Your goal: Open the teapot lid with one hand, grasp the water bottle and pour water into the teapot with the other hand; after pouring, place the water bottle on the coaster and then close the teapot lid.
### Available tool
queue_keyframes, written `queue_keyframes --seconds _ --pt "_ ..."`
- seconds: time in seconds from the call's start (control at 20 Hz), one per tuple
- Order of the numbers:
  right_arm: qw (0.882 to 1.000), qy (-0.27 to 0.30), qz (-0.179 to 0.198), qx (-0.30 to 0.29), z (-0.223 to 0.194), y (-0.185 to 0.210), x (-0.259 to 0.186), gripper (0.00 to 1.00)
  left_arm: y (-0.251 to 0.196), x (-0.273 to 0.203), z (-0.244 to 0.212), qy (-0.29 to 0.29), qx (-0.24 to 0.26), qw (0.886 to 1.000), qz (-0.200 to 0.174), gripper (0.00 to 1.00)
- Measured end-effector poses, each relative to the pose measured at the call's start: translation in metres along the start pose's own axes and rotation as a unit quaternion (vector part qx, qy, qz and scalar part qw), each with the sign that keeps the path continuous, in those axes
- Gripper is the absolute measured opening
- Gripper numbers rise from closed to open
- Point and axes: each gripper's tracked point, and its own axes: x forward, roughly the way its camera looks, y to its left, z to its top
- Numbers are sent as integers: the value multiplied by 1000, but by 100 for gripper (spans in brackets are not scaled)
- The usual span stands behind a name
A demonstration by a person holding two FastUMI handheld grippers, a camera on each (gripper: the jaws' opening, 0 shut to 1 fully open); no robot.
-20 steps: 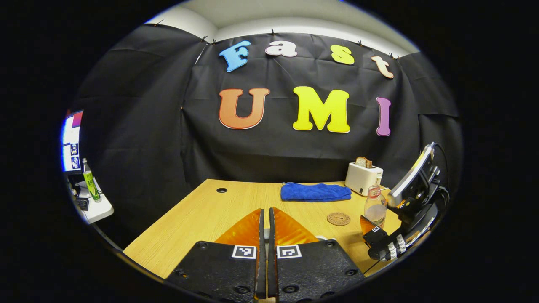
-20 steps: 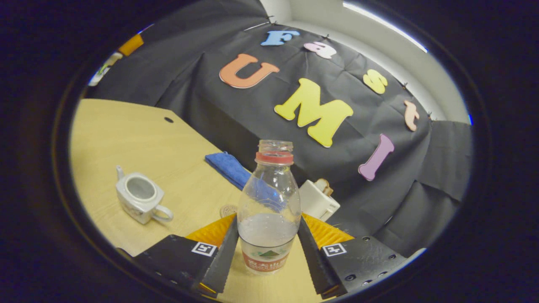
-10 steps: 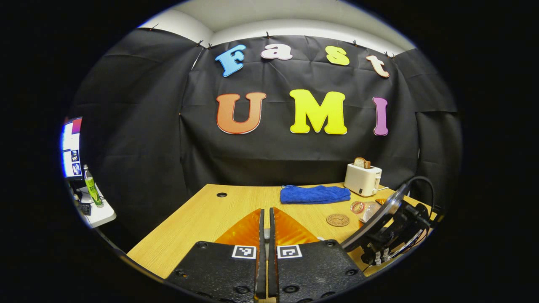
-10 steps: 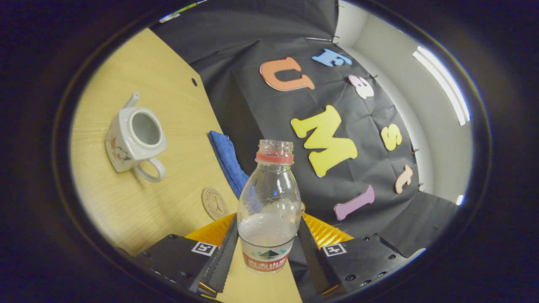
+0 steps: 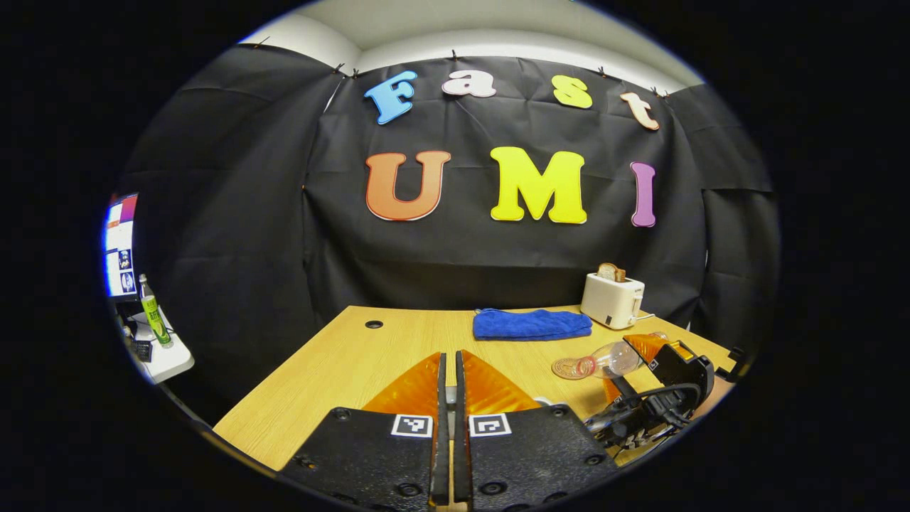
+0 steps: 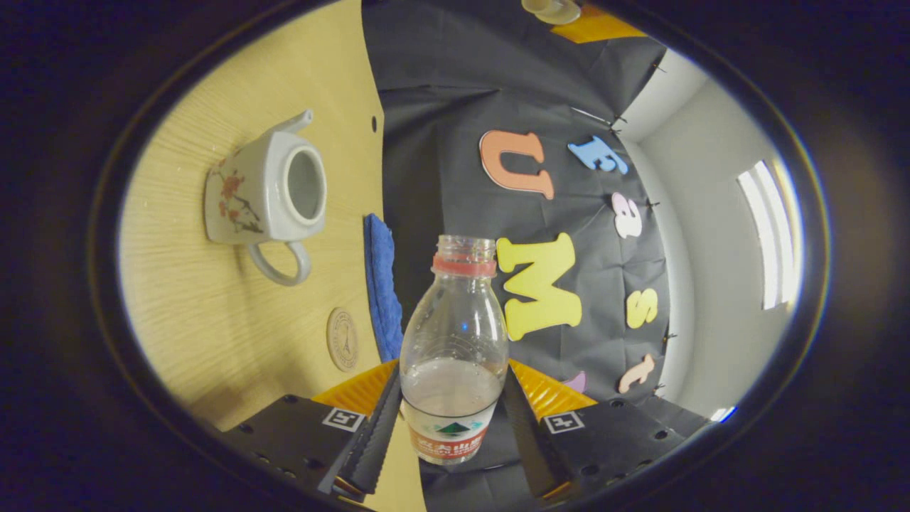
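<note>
My right gripper [image 6: 455, 419] is shut on a clear water bottle [image 6: 455, 355] with a red neck ring, no cap, and water low inside. In the left gripper view that bottle [image 5: 610, 359] lies nearly level, mouth pointing left. The white flowered teapot [image 6: 266, 188] stands with its top uncovered on the wooden table [image 6: 185, 313], apart from the bottle's mouth. The round coaster [image 6: 343, 339] lies between teapot and gripper. My left gripper [image 5: 446, 355] is shut, and the right gripper view shows the teapot lid [image 6: 551, 8] between its fingers, held in the air.
A folded blue towel [image 5: 532, 325] lies at the table's back edge, and a white toaster [image 5: 611, 300] with toast stands to its right. A side shelf with a green bottle [image 5: 153, 313] and a screen is at far left.
My right gripper has rolled the bottle from upright to nearly level, mouth toward the teapot, which now looks nearer. The left gripper has barely moved.
</note>
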Motion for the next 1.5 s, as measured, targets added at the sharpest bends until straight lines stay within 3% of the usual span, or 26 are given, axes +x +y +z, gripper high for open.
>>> queue_keyframes --seconds 0.55,1.05,1.5 --pt "993 -23 -7 -114 7 7 4 76 -3 -2 3 -6 11 1000 -1 5" --pt "977 -65 -14 -203 22 9 4 78 -2 0 0 -2 16 1000 -1 5" --pt "967 -77 -20 -244 27 7 2 76 -1 -1 1 -2 17 1000 -2 5"
